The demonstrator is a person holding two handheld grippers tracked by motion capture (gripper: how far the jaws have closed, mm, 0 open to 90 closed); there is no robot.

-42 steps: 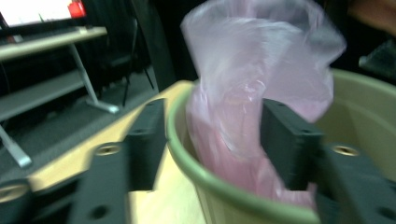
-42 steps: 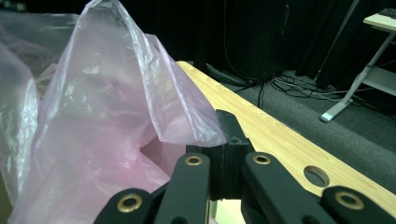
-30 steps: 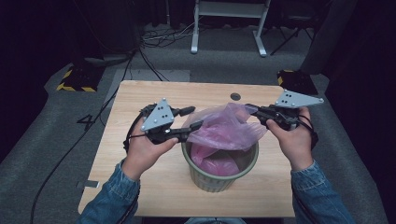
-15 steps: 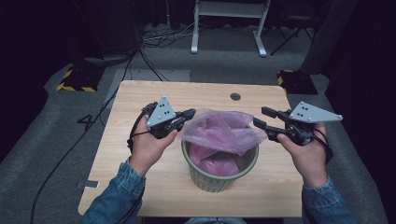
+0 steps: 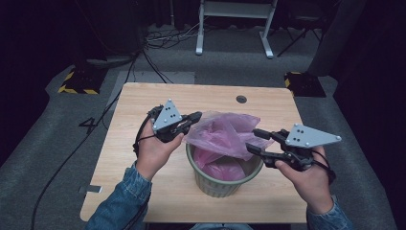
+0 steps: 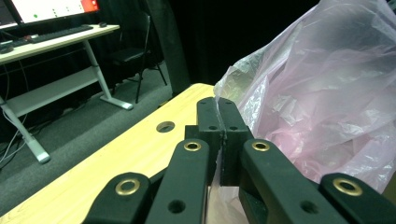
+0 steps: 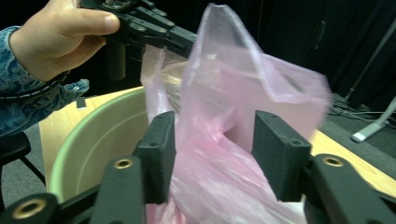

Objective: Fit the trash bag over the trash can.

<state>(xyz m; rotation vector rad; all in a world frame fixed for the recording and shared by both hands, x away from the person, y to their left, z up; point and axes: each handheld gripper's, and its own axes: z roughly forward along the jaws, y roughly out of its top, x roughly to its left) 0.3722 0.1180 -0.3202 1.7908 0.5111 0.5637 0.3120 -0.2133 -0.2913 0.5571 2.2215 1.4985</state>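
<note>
A pink plastic bag (image 5: 221, 139) is seen standing in a pale green bin (image 5: 225, 181) near the front middle of the wooden table (image 5: 143, 100); the bag's lower part is tucked inside the bin, while its upper part is bunched and raised above the rim. The left gripper (image 5: 191, 118) is clenched on the bag's edge at the left side of the bin; in the left gripper view a thin fold of film is pinched between the closed black jaws (image 6: 218, 122). The right gripper (image 5: 253, 141) is held at the right side of the bin; its jaws have just been opening and are parted, with the bag's film lying loosely between them and not pressed by either pad (image 7: 161, 144). The left hand (image 7: 56, 35) is shown gripping its tool in the right gripper view.
</note>
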